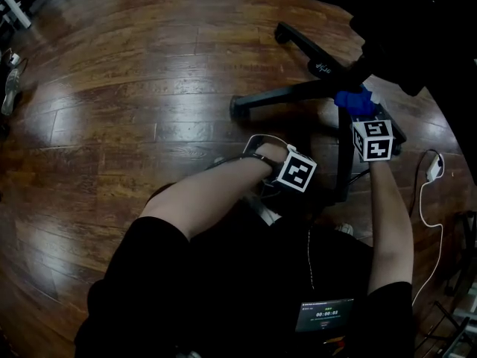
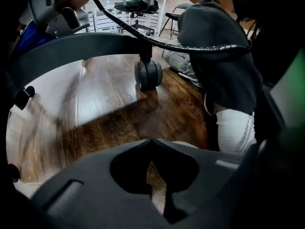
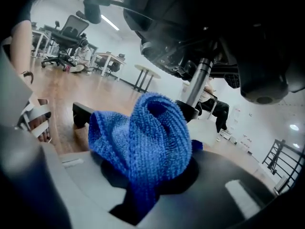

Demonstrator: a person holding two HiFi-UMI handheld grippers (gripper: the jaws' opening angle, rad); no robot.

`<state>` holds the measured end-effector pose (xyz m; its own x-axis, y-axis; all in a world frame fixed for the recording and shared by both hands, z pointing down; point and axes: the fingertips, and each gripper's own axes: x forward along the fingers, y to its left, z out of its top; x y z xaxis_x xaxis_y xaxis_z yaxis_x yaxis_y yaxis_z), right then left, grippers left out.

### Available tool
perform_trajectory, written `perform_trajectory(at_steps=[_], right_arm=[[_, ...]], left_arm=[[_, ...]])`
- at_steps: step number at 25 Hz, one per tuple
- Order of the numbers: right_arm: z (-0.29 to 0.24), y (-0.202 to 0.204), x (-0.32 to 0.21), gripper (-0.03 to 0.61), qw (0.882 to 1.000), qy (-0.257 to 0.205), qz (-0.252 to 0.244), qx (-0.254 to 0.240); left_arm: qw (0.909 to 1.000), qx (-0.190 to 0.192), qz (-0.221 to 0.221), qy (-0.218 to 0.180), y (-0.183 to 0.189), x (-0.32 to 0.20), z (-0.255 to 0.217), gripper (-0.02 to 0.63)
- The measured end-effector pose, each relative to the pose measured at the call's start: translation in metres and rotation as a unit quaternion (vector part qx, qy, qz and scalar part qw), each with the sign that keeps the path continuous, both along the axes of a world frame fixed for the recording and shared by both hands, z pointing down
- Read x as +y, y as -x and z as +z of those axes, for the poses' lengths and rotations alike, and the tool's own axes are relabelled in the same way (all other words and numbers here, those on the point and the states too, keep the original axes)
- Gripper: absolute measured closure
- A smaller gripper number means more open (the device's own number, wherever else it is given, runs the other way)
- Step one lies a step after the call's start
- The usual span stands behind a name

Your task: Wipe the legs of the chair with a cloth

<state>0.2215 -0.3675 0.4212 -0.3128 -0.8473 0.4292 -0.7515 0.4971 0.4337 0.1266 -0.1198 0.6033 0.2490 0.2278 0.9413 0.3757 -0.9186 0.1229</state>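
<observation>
The office chair's black star base stands on the wood floor, one leg ending in a caster. My right gripper is shut on a bunched blue cloth, which rests against the base by the hub. In the right gripper view the cloth fills the jaws of that gripper, with the chair column just behind. My left gripper points steeply down beside the near leg. Its jaws are shut with nothing between them. A leg and caster cross above.
A white cable with a plug lies on the floor at the right. The person's knee and sandalled foot sit close to the base. Other office chairs and desks stand far behind.
</observation>
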Motion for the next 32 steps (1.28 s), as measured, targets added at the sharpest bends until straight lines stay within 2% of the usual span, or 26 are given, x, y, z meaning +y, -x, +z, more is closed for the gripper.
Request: perform_trajectory(at_steps=[4,9,14,21,32], right_arm=[[0.016,0.012,0.042,0.502,0.995,0.021,-0.084,0.057],[0.033,0.004,0.122,0.495,0.982,0.102,-0.158,0.001],[0.057,-0.002,0.198,0.495,0.966,0.143,-0.215,0.015],[0.062,-0.006,0.226,0.494,0.961,0.144,-0.235,-0.013],[0.061,-0.001,0.221,0.492,0.962,0.128,-0.240,-0.020]], left_arm=[[1.0000,0.001,0.001,-0.009,0.002,-0.003,0.000,0.614],[0.9998,-0.008,-0.004,-0.019,0.007,-0.004,0.000,0.614],[0.9994,-0.015,-0.016,-0.028,0.008,-0.002,0.004,0.614],[0.9982,-0.014,-0.052,-0.027,0.010,-0.001,0.006,0.614],[0.9989,-0.008,-0.045,-0.008,0.008,0.003,0.006,0.614]])
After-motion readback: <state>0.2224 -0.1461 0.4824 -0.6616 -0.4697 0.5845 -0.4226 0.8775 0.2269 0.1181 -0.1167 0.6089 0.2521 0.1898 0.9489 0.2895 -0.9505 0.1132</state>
